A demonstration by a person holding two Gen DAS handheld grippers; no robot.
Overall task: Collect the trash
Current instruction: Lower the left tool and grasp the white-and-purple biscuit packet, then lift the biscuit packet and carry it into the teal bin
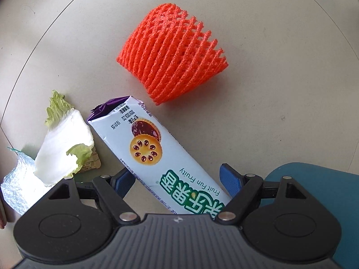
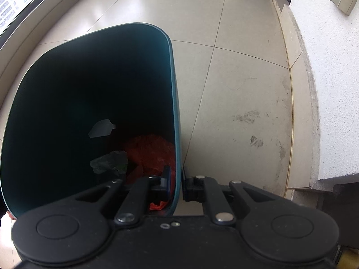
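The teal bin is gripped at its right wall by the closed right gripper, while the left gripper stands wide open around the near end of the biscuit packet on the floor, left of the bin, not pressing it.

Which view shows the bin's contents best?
The right wrist view: it looks into the bin, showing red plastic and dark scraps at the bottom. The left wrist view catches only a bit of its outside by the floor.
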